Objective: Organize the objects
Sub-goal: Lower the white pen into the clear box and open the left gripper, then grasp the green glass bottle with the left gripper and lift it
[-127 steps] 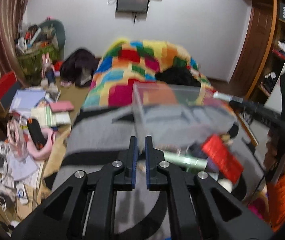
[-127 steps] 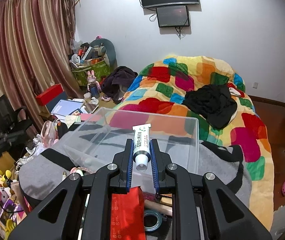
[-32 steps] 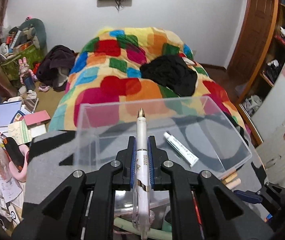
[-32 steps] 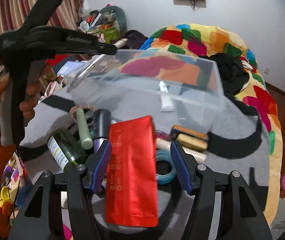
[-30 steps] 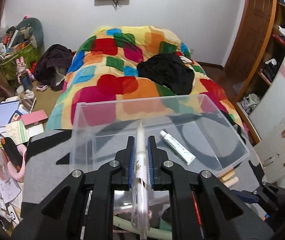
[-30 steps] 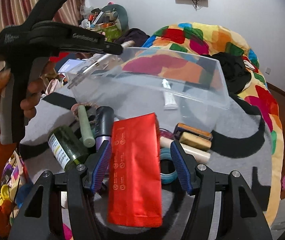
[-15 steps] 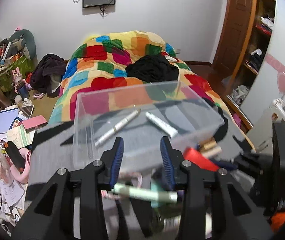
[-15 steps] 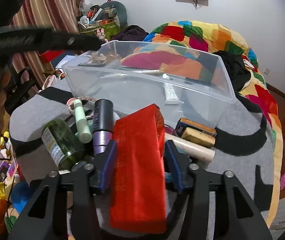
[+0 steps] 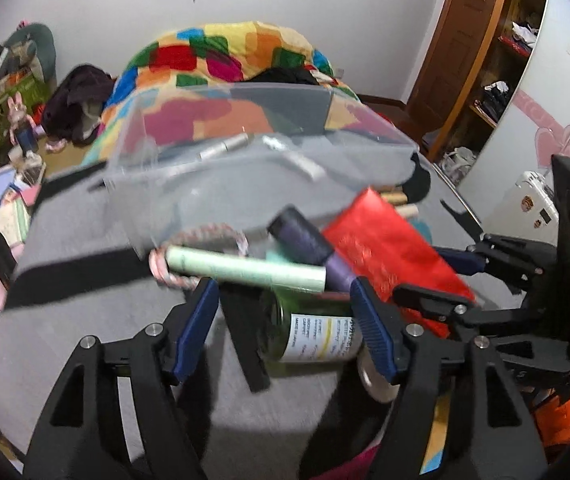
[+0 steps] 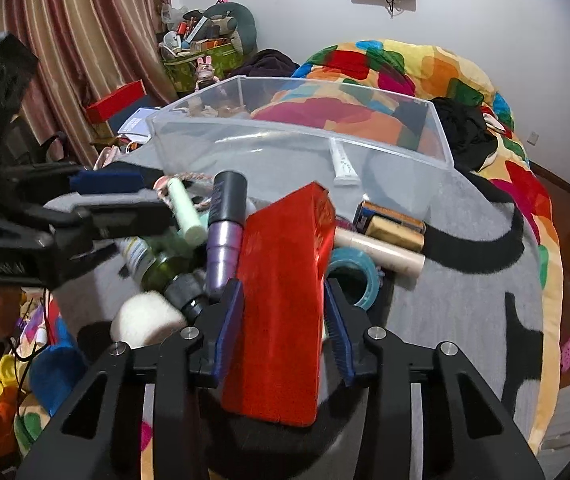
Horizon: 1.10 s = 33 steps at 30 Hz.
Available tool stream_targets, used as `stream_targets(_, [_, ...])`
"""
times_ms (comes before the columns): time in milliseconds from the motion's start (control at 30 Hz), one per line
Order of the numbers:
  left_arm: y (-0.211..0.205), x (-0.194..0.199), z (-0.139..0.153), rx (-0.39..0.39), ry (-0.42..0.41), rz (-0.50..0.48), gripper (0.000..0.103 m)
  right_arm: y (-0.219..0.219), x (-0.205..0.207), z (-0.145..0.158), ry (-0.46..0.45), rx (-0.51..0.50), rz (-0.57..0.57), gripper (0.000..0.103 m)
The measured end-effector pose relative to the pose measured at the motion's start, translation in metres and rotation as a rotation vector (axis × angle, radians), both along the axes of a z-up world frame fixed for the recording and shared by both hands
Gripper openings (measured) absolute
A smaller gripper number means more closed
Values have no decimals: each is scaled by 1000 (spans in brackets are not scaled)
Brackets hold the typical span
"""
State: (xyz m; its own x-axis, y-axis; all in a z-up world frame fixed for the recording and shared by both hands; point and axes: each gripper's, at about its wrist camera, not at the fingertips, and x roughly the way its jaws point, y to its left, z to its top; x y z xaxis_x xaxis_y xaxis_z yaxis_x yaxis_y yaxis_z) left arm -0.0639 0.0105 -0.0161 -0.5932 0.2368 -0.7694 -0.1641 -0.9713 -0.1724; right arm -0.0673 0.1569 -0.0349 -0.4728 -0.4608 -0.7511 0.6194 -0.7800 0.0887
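**Red packet between my right fingers, left fingers spreading over the green bottle**

My right gripper (image 10: 283,328) has its blue fingers (image 10: 229,320) closing on the red packet (image 10: 285,280); the packet stands tilted between them, its far end lifted above the pile, and both pads lie against its sides. My left gripper (image 9: 285,320) is opening, its fingers (image 9: 197,320) wide apart and gripping nothing. The green glass bottle (image 9: 309,332) with a white label lies on its side between them, untouched as far as I can tell through the blur.

Everything sits on a grey cloth with black bands (image 9: 85,240). The clear plastic bin (image 10: 297,136) stands at the far edge of that cloth, open at the top. Inside it lie a white tube (image 10: 341,164) and a pale pen (image 9: 221,148), apart from each other.

Just in front of the bin lies the heap: a mint-green tube (image 9: 245,270) across a pink-and-white braided loop (image 9: 201,236), a dark purple bottle (image 10: 225,224) beside the red packet, a blue tape roll (image 10: 355,276), a cream stick (image 10: 381,252) and a gold-and-black box (image 10: 393,224) towards the right edge. A white round thing (image 10: 145,316) rests near the bottle's black cap at the near edge.
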Motion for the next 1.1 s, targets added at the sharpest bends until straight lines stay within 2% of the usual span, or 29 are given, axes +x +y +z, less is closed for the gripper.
stream_targets(33, [-2,1,-3,25,-7,5,77,0,3,0,1,6,2,37])
stream_targets(133, [-3,2,-9,73,-22,6,77,2,5,0,5,10,-5,37])
stream_targets(367, [-3,8,-19,104,-52,0,77,4,-7,1,2,3,-49,37])
stream_targets(467, [-7,8,-24,144,-62,10,78,1,-12,3,0,-1,-59,38])
stream_targets(567, [-11,5,-27,185,-71,15,78,-7,-18,4,14,17,-55,41])
stream_targets(633, [-10,7,-26,177,-54,12,78,-15,-23,4,26,39,-47,44])
stream_targets(700, [-9,9,-26,179,-43,7,77,-21,-28,2,31,58,-41,48])
stream_targets(767, [-10,10,-26,192,-36,1,64,-24,-30,1,35,69,-34,50])
stream_targets(833, [-13,10,-27,215,-38,4,64,-28,-31,-1,43,82,-25,51])
stream_targets(1033, [-26,17,-23,217,-18,59,64,-34,-29,-1,70,103,-17,51])
stream_targets(1100, [-31,21,-20,224,-10,75,64,-34,-26,-1,88,110,-21,49])
